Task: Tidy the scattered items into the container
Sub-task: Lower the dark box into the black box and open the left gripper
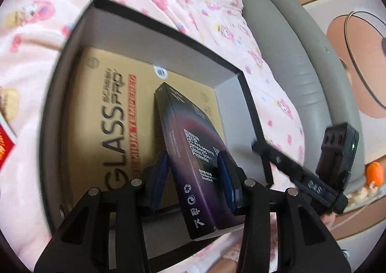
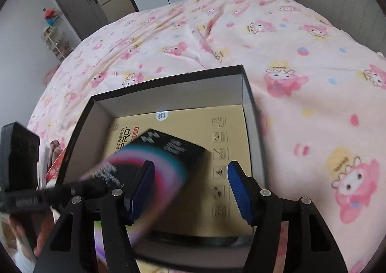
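Container: black open-topped cardboard box (image 1: 166,31) with grey inner walls, resting on the bed.

Bedding: pink blanket (image 2: 301,75) printed with cartoon characters, covering the bed under and around the box; grey padded bed frame (image 1: 289,55) along its edge.

Item 1: tan "Glass Pro" tempered screen-protector package (image 1: 106,113), lying flat on the floor of the box and covering most of it.

Item 2: dark purple-black glass screen-protector box (image 1: 193,152), tilted, its far end lowered inside the container over the tan package, its near end raised at the container's near edge.

Left gripper (image 1: 196,176): blue pads (image 1: 160,176) pressed against both sides of the dark box, clamping it.

Right gripper (image 2: 190,188): blue-padded fingers (image 2: 237,191) spread apart with nothing between them, positioned over the near edge of the container. Dark box blurred and passing just beside its left finger; contact could not be determined.

Item 3: red packet (image 1: 3,150), partly visible on the blanket outside the container's left side.
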The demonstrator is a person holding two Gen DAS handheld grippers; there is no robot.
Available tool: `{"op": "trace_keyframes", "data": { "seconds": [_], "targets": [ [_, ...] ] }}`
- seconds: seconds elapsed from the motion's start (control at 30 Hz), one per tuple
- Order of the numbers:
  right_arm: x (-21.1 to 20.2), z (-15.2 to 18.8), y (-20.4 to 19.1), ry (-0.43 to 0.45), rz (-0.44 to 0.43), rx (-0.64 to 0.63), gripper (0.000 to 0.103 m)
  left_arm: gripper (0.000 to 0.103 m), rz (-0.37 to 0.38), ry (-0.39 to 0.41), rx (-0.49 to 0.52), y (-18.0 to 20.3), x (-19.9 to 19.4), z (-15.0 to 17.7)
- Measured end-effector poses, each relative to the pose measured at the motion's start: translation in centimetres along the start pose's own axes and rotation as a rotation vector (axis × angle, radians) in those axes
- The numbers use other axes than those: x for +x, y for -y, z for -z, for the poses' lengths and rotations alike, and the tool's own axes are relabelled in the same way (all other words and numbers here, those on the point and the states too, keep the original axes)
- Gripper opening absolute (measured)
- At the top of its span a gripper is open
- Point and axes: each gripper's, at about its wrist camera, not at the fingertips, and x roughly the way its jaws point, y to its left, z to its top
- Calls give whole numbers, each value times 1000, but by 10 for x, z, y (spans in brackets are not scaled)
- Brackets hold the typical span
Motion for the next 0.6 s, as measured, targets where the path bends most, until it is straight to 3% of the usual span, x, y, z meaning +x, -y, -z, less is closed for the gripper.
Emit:
{"op": "trace_keyframes", "data": {
  "seconds": [0.07, 0.13, 0.27, 0.33, 0.47, 0.6],
  "targets": [
    [3, 5, 7, -43, -54, 57, 59, 42, -88, 29, 30, 7, 0, 3],
    [10, 12, 14, -101, -133, 103, 62, 45, -104, 15, 42, 10, 8, 4],
    [9, 11, 15, -107, -141, 106, 62, 49, -28, -41, 69, 18, 16, 9],
    [7, 8, 19, -96, -142, 123, 62, 49, -48, -36, 91, 20, 15, 11],
    [3, 9, 17, -58, -36, 69, 62, 49, -82, 16, 54, 10, 10, 7],
    [1, 10, 17, -47, -48, 73, 62, 49, -115, -12, 53, 9, 16, 8]
  ]
}}
